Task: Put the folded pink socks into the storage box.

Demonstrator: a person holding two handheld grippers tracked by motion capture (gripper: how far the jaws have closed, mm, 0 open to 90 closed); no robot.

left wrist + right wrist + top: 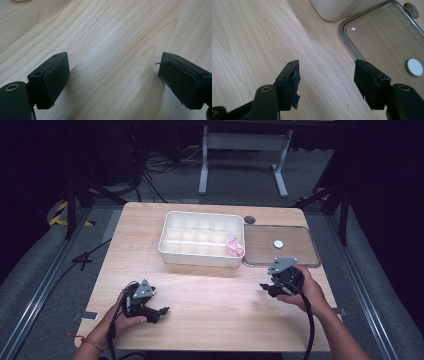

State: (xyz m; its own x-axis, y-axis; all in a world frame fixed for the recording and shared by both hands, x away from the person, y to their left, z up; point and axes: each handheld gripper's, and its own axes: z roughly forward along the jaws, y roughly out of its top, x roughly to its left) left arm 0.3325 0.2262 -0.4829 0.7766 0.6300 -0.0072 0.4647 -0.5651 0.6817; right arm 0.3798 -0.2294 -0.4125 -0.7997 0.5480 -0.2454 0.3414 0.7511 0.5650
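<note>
Looking down from the high view, I see a wooden table (210, 295) with a white tray (202, 238) divided into small compartments at its far middle. 1 pink thing (234, 246) sits in the tray's near right corner compartment; I cannot tell what it is. Just beside the tray on the right lies a clear lid (281, 245), flat on the wood, with a small white disc (278, 243) on it. A dark round spot (249, 220) sits by the lid's far left corner.

My left gripper (163, 310) is near the table's front left, held in the left hand (125, 317), tips pointing right. In the left gripper view its 2 jaws stand wide apart with bare wood between them and nothing held. The pad (58, 77) on 1 jaw looks frayed at its edge.

My right gripper (265, 288) is at the front right, held in the right hand (305, 292), just near of the lid's front edge and apart from it. In the right gripper view its jaws are also spread wide and empty, over bare wood. That view shows the lid's rounded corner ahead to the right, the disc on it close to the right-hand jaw, and the tray's corner beyond. A cable (311, 330) trails back along the right forearm.
</note>
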